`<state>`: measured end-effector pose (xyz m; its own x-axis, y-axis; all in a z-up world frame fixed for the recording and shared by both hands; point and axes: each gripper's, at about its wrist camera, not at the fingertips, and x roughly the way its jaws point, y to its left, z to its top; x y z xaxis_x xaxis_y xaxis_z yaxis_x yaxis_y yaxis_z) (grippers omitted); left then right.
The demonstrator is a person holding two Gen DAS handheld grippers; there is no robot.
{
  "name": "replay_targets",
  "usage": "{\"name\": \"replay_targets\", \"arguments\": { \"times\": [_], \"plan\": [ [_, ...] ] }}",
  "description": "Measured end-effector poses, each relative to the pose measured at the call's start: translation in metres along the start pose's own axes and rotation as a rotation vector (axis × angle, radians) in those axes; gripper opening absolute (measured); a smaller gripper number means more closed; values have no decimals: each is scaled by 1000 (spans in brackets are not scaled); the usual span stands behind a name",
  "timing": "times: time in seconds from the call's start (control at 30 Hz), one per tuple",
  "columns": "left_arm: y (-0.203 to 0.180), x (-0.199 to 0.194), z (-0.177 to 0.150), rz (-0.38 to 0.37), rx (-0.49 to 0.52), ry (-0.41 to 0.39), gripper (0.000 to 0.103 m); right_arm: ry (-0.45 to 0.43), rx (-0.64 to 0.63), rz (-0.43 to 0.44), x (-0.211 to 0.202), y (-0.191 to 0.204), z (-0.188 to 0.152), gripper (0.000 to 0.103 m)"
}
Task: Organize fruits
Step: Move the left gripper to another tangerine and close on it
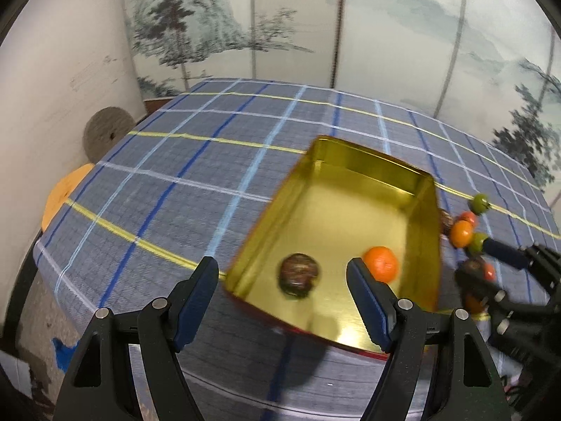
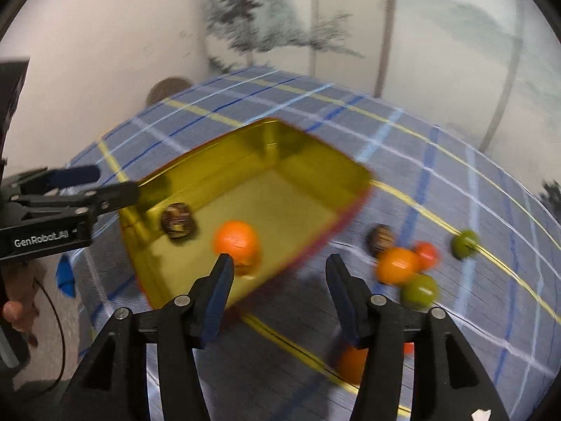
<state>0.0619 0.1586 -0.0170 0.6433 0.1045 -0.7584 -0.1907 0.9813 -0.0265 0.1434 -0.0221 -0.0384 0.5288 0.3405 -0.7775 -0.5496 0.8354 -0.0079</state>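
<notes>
Right up close, the right tongs [image 2: 278, 270] stand parted with nothing between the pads, poised above the near rim of the gold tin [image 2: 350, 175]. No fruit in them, folks. Just past their left finger sits an orange [image 2: 236, 240] on the tin's floor, free of any grip. Beside it, toward the tin's left wall, rests a dark brown mottled fruit [image 2: 178, 224]. That makes 2 in the tin.

Over on the other side, the left tongs [image 1: 282, 277] are spread wide and empty too, hovering over the tin's near corner; the brown fruit shows in the gap between the fingers but well beyond them, untouched.

Moving outward, here's the work left: to the right of the tin, on the checked desk [image 2: 455, 182], a loose cluster waits, with another brown fruit [image 2: 380, 240], a big orange one [image 2: 398, 265], a smaller red-orange one [image 2: 427, 254], and 2 green ones [image 2: 419, 291] [image 2: 464, 243]. A further orange shape peeks from behind the right finger low down, too hidden to name.

So my call: early going, 2 stowed, at least 5 still out on the cloth, and both tongs free for the next pick.
</notes>
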Motion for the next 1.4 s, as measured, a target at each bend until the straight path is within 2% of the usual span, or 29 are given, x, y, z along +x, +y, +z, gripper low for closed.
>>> {"name": "replay_targets", "arguments": {
  "times": [0.3, 0.5, 0.73, 0.9, 1.03, 1.2, 1.4],
  "plan": [
    [-60, -1, -10, -89, 121, 23, 76, -2, 276, -210, -30, -117, -51, 58],
    [-104, 1, -18, -153, 205, 49, 76, 34, 394, -315, -28, -168, -91, 58],
    [-147, 3, -29, -219, 281, 71, 76, 58, 457, -347, -21, -196, -119, 58],
    [-170, 11, -36, -245, 305, 95, 76, 67, 445, -379, -15, -205, -119, 65],
    [-186, 22, -42, -264, 312, 125, 75, 62, 402, -399, -14, -211, -119, 73],
    [-200, 32, -47, -268, 324, 142, 75, 66, 396, -352, -14, -222, -120, 78],
    [-211, 44, -50, -262, 328, 167, 73, 74, 392, -338, -14, -232, -123, 85]
  ]
}}
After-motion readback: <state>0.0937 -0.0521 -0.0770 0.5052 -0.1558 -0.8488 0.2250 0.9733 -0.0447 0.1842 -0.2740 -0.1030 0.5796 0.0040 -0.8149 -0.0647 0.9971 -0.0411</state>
